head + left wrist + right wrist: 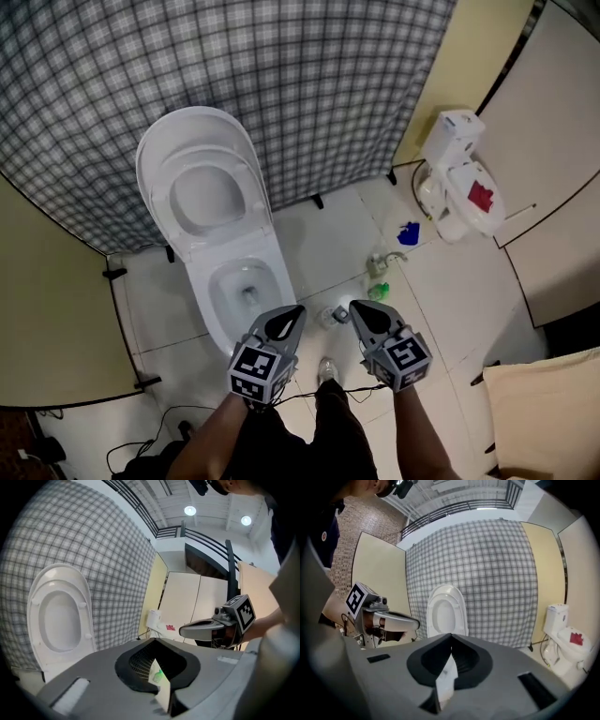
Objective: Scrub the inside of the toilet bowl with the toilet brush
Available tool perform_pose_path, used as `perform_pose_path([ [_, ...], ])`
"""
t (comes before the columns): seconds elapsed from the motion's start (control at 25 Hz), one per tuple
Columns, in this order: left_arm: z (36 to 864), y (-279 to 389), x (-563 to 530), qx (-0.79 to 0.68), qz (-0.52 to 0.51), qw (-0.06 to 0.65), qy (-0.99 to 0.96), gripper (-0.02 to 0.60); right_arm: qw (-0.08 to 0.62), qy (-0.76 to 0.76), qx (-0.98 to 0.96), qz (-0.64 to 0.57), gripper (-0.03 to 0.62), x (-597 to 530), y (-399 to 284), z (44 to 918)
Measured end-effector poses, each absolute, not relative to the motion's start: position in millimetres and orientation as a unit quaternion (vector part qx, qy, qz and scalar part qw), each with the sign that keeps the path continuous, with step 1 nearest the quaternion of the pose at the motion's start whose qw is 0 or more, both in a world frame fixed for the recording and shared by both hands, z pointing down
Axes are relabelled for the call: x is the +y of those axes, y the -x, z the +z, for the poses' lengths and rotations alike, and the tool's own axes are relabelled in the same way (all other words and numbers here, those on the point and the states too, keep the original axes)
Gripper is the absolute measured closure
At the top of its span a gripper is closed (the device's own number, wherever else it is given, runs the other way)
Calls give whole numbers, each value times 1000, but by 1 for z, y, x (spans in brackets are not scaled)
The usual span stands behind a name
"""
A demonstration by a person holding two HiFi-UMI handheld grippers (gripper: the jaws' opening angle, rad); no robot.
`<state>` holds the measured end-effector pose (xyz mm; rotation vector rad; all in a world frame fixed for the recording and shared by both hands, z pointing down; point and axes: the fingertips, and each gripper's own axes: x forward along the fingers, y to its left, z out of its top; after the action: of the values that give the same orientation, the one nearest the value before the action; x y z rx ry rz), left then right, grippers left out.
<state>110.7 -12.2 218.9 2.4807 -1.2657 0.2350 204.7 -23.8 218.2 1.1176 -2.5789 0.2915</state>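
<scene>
A white toilet (246, 281) stands on the tiled floor with its lid and seat (202, 183) raised, and the bowl is open. Both grippers hover side by side just this side of the bowl. My left gripper (296, 311) is at the bowl's near right edge, shut and empty. About a hand's width to its right is my right gripper (355, 308), also shut and empty. The raised seat (58, 616) fills the left of the left gripper view, and the toilet (445, 611) is straight ahead in the right gripper view. I cannot pick out a toilet brush.
A checked curtain (309, 84) hangs behind the toilet, between yellow partitions (56, 309). A second small white toilet (459, 183) with a red mark stands at the right. On the floor lie a blue thing (408, 233), a green bottle (379, 291) and cables (150, 441).
</scene>
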Motion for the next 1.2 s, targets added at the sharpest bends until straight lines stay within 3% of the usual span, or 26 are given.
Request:
perform_pose_path([
  [0.68,442,-166,-10,-411,133,284,-856,572,309,-420,-833,185,586,-26,-268,506],
  [1.0,499,-175,0,-417,124,312,-845,572,319,-420,-827,193,572,-48,-282,587],
  [1.04,504,-176,2,-418,122,315,-843,572,319,-420,-827,194,562,-51,-283,593],
  [1.08,509,-177,3,-419,121,318,-842,572,320,-419,-826,198,458,-53,-283,600],
  [1.12,514,-177,5,-420,120,321,-840,572,324,-416,-826,201,396,-55,-283,606],
  [1.2,522,-179,9,-421,119,326,-838,572,335,-408,-824,204,396,-57,-283,617],
])
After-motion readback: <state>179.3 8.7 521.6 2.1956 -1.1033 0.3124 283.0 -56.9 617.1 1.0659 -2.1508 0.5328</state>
